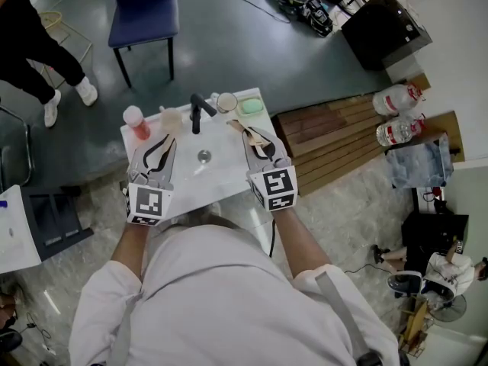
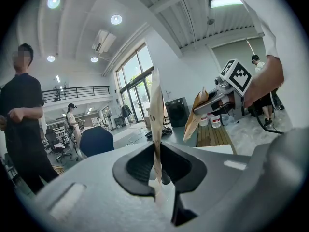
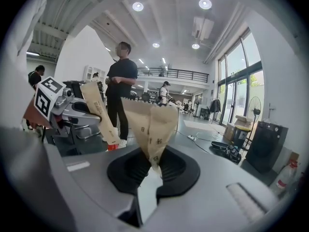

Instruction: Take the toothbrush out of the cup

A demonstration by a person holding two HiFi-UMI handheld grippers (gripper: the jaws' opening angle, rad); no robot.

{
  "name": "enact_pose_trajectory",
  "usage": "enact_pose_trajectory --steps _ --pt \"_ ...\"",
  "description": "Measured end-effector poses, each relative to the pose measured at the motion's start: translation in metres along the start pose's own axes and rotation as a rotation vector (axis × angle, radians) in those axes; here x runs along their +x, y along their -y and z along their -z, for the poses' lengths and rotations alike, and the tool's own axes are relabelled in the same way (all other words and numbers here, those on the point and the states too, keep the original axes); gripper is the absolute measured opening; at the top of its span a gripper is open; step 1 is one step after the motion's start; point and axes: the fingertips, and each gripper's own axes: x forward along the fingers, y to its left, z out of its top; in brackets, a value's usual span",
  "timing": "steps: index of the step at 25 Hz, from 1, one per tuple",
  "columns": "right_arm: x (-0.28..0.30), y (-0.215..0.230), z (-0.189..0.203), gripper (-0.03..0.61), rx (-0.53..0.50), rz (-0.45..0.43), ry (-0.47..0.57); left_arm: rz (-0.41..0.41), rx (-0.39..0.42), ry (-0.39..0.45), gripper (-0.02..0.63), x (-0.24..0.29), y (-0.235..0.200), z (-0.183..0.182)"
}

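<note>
My left gripper (image 1: 168, 134) is shut on a narrow strip of brown paper (image 2: 155, 112), which stands edge-on between the jaws in the left gripper view. The right gripper (image 1: 248, 133) is shut on a wider, crumpled piece of printed brown paper (image 3: 152, 127). Both grippers hang side by side over the white sink counter (image 1: 229, 178). A red cup with a pale top (image 1: 137, 122) stands at the counter's back left corner, to the left of the left gripper. I see no toothbrush in any view.
A black faucet (image 1: 198, 111) rises between the two grippers, with the drain (image 1: 203, 156) in front of it. A green soap (image 1: 251, 106) and a round container (image 1: 226, 101) sit at the back right. Beyond are a blue chair (image 1: 143, 10), a wooden pallet (image 1: 335, 132) and a standing person (image 3: 120, 81).
</note>
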Motion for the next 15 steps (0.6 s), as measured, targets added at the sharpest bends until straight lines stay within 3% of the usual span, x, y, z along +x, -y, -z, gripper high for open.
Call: enact_pose_trajectory --steps 15 --pt "-0.0009 0.0092 0.0019 0.025 0.001 -0.014 0.0 -0.003 -0.011 -0.015 0.043 0.0072 0.007 0.0012"
